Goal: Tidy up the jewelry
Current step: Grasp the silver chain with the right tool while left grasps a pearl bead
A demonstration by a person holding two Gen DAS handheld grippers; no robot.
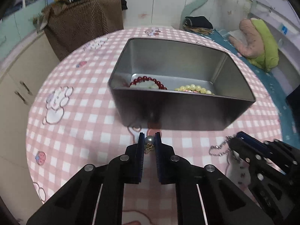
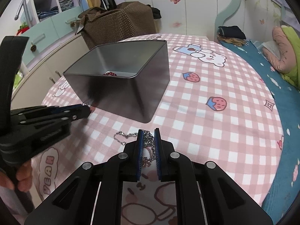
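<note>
While a metal tin [image 1: 180, 110] stands open on a pink-and-white checked tablecloth [image 1: 78, 116], two hand-held grippers work the cloth just in front of its near wall. The left gripper [image 1: 149, 140] has its fingers drawn narrow around a grey pearl [image 1: 149, 140] with a small gold fitting beneath it; the pads touch the pearl on either side, close to the tin's near wall. To its right, the right gripper [image 2: 149, 140] has its blue-padded fingers pinched close on a silver chain [image 2: 131, 136], part of which is bunched between the pads while a loop trails off to the left across the cloth.

Inside the tin, on its floor, lie a dark red bead bracelet [image 1: 148, 82] on the left, with a pale green piece resting within its ring, and a yellow bead bracelet [image 1: 195, 89] on the right; the two sit near each other but apart. From the right wrist view only a glimpse of the red beads shows over the tin's rim.

Printed bears and strawberries dot the tablecloth. A brown dotted bag [image 2: 116, 26] stands beyond the far edge of the table, and a teal bedspread [image 2: 277, 97] with a pink-and-green cushion [image 1: 256, 43] lies to the right. A person's fingers [image 2: 22, 176] show at the left gripper's handle in the right wrist view.
</note>
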